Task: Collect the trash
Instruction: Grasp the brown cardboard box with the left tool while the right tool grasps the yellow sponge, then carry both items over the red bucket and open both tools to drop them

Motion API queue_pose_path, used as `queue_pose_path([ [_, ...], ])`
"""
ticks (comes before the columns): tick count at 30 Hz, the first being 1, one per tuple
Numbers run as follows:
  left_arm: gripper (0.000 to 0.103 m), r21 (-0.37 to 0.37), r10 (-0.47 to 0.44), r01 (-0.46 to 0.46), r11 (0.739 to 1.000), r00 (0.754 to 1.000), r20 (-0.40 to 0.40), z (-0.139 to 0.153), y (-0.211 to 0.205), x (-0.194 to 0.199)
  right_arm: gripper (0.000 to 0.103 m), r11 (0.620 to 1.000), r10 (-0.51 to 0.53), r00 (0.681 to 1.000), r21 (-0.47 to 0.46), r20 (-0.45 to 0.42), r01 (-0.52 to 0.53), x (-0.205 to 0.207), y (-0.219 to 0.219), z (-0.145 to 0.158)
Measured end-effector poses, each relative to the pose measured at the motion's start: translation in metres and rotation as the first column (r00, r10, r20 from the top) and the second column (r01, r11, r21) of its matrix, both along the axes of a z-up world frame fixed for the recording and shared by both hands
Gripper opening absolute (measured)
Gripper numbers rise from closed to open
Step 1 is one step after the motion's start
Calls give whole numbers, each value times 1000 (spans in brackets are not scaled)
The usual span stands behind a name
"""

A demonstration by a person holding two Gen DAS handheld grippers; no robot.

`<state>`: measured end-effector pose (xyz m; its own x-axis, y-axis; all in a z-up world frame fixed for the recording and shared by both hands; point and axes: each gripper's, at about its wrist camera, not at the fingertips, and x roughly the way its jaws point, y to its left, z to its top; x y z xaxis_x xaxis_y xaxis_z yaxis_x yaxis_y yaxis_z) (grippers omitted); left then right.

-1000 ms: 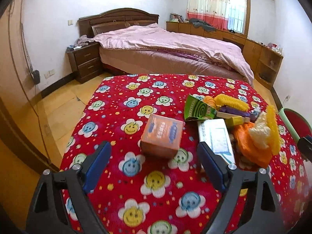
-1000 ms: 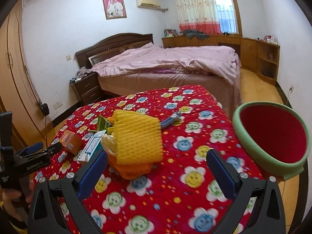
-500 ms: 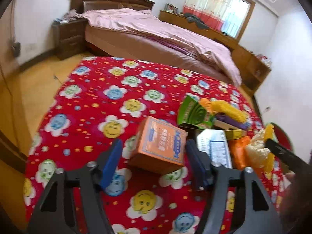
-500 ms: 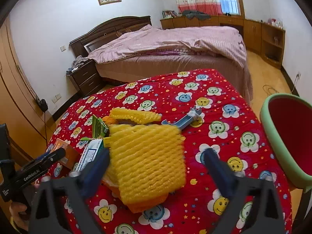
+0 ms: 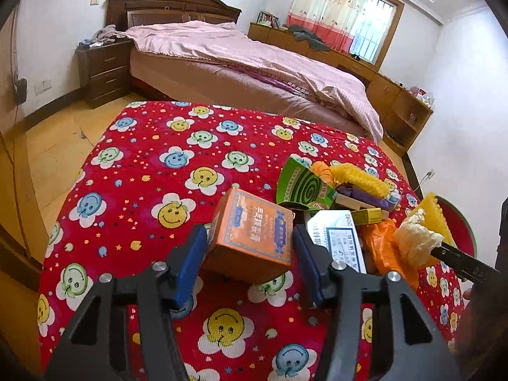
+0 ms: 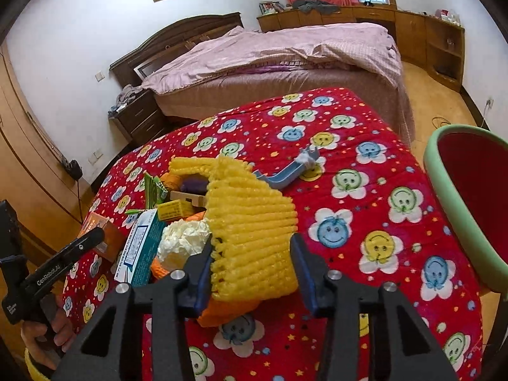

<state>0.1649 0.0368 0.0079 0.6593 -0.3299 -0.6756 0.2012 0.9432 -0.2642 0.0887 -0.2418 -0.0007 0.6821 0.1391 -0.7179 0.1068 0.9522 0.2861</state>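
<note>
An orange carton (image 5: 254,231) sits on the red smiley tablecloth (image 5: 152,171). My left gripper (image 5: 250,254) has closed its blue pads on the carton's two sides. My right gripper (image 6: 252,263) has its pads against both sides of a yellow foam net (image 6: 250,231) that lies on an orange plastic bag (image 6: 219,314). Beside them lie a white and teal box (image 5: 336,238), a green coil box (image 5: 301,187) and other small trash. The red bin with a green rim (image 6: 470,209) stands right of the table.
A blue-grey plastic piece (image 6: 292,171) lies farther back on the table. A bed (image 5: 247,63) with a pink cover stands beyond the table, a nightstand (image 5: 101,73) at its left. Wooden cabinets (image 6: 428,41) line the right wall.
Both grippers moved forward and down and narrowed from wide open. The left one now flanks and touches the orange carton; the right one now squeezes the yellow foam net.
</note>
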Motion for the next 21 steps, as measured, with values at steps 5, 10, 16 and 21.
queue_pose_path([
  [5,56,-9,10,-10,1000,1000,8,7,1,-5,48,1000,-14,1000,13,5,14,-10,-7,4],
  [10,56,-9,6,-6,1000,1000,16,13,-3,-9,33,1000,-19,1000,23,-3,19,-11,-15,4],
  [16,56,-3,-14,14,1000,999,47,27,-12,-20,13,999,-32,999,-7,21,32,-14,-22,7],
  [21,56,-6,-36,36,999,997,73,42,-22,-32,13,999,-39,997,-9,61,40,-29,-27,18],
])
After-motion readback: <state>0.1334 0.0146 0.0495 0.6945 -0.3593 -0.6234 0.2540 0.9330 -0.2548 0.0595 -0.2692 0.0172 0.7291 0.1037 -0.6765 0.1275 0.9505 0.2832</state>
